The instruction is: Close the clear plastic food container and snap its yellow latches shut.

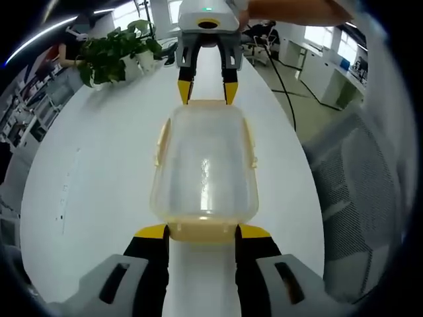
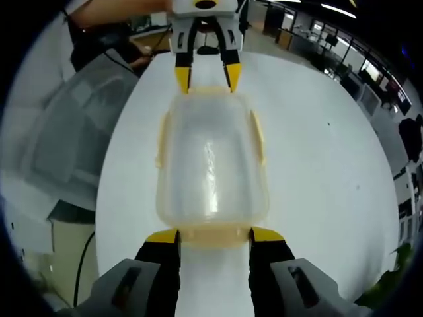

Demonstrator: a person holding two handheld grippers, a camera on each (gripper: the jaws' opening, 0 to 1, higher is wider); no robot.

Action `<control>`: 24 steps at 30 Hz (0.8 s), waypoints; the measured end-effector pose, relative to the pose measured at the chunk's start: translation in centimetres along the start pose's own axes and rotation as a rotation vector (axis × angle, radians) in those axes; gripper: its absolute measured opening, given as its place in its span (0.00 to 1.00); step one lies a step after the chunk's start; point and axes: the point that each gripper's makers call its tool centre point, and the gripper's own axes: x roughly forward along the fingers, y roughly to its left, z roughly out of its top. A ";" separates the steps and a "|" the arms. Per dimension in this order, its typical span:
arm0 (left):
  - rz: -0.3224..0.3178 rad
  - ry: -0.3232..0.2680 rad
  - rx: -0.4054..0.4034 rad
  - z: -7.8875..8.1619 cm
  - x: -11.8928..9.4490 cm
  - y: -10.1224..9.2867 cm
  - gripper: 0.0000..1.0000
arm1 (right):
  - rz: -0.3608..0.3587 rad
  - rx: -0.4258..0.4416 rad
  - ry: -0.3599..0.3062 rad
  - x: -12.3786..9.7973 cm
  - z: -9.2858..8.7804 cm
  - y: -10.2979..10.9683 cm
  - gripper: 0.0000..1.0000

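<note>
A: anything near the container (image 1: 205,173)?
B: a potted plant (image 1: 114,56) is seen at the far end of the white bench (image 1: 99,172), well apart; a cable (image 1: 283,82) and grey chair (image 1: 360,188) are beside it; office desks behind.
A: tongs?
B: left tongs (image 1: 201,231) and right tongs (image 2: 214,235) are spread wide at opposite short ends of the lidded container, mid-bench; nothing is gripped.

Lidded container (image 2: 213,165) between two tools

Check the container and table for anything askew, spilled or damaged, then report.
Nothing stands out. The clear container sits level on the white table, lid on, no spill or crack visible, with a tool at each end.
</note>
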 end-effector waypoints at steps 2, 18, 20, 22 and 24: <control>0.001 -0.001 -0.004 0.1 0.1 0.0 0.38 | 0.003 -0.001 0.002 0.1 -0.2 -0.1 0.38; -0.011 -0.004 -0.032 -0.4 1.1 -0.3 0.38 | 0.039 0.006 -0.002 0.6 -0.5 -0.4 0.38; -0.018 -0.005 -0.037 -0.6 1.4 -0.2 0.38 | 0.041 0.007 0.000 0.6 -0.5 -0.3 0.39; -0.025 -0.004 -0.037 -0.6 1.5 -0.2 0.38 | 0.040 0.006 0.005 0.6 -0.4 -0.3 0.39; -0.024 -0.009 -0.035 -0.7 1.5 -0.1 0.38 | 0.039 0.011 0.003 0.6 -0.4 -0.2 0.39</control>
